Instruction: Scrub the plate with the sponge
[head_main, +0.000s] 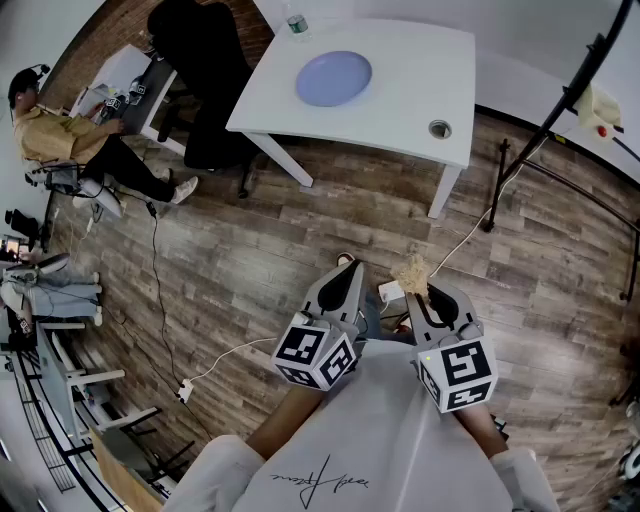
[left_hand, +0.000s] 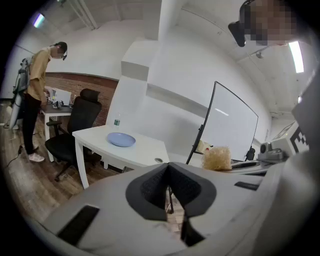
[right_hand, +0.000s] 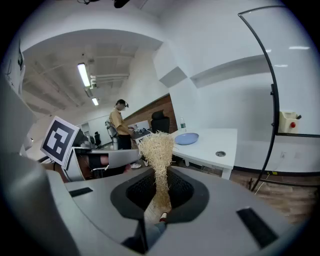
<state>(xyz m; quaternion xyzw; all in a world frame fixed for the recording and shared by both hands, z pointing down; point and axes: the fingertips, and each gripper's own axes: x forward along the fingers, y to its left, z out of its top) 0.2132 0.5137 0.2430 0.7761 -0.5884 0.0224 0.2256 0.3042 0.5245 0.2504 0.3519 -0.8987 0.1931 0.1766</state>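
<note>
In the right tool (right_hand: 160, 197), the sponge (right_hand: 157, 149) is pinched, its base hidden.

White script-printed shirt (head_main: 345, 455), grey left gripper (head_main: 345, 272) and right gripper (head_main: 428, 298) with marker cubes (head_main: 318, 352).

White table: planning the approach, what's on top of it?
A blue plate and a bottle at its far edge; a round hole near one corner. Anything beneath the plate is covered.

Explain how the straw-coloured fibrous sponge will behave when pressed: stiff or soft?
The straw-coloured fibrous sponge probably squashes easily: the right gripper pinches its base thin while the top fans out. Loose, airy strands suggest it is light and may shed.
</note>
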